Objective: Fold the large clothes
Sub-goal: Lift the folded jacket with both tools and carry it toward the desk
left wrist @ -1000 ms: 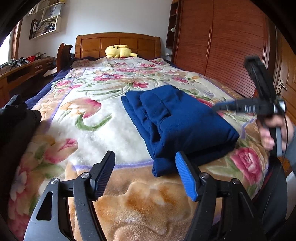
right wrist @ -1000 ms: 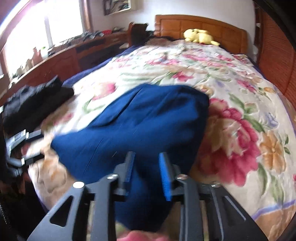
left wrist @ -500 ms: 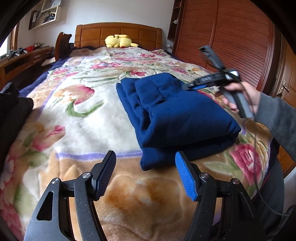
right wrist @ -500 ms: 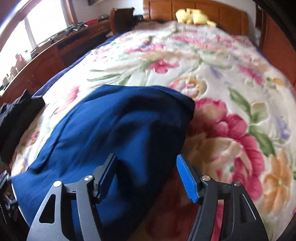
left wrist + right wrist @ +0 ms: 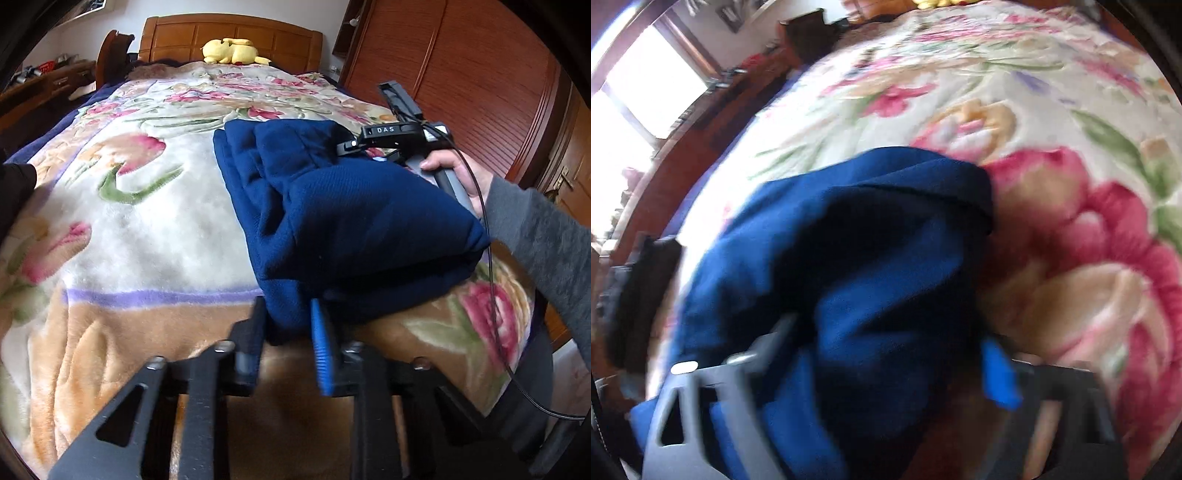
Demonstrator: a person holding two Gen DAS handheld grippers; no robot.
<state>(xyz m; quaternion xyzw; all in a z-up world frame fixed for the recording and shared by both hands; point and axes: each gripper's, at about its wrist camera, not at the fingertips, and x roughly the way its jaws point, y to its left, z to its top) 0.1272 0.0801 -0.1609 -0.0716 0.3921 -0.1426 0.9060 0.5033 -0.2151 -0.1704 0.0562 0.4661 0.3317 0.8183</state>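
Note:
A folded navy blue garment [image 5: 332,206] lies on the floral blanket [image 5: 155,229] near the foot of the bed. My left gripper [image 5: 288,325] is shut on the garment's near corner. My right gripper [image 5: 886,350] is open wide, its fingers straddling the garment's far right edge [image 5: 857,258]; this view is blurred. The right gripper's body [image 5: 391,133] and the hand holding it show at the garment's right side in the left wrist view.
A yellow plush toy [image 5: 232,51] lies by the wooden headboard [image 5: 229,33]. A wooden wardrobe [image 5: 461,74] stands along the right. A dark pile of clothes [image 5: 14,184] sits at the bed's left edge. A desk [image 5: 40,85] stands at the left.
My left gripper moved forward and closed on the garment's near corner. My right gripper opened, came down and pushed over the garment's right edge.

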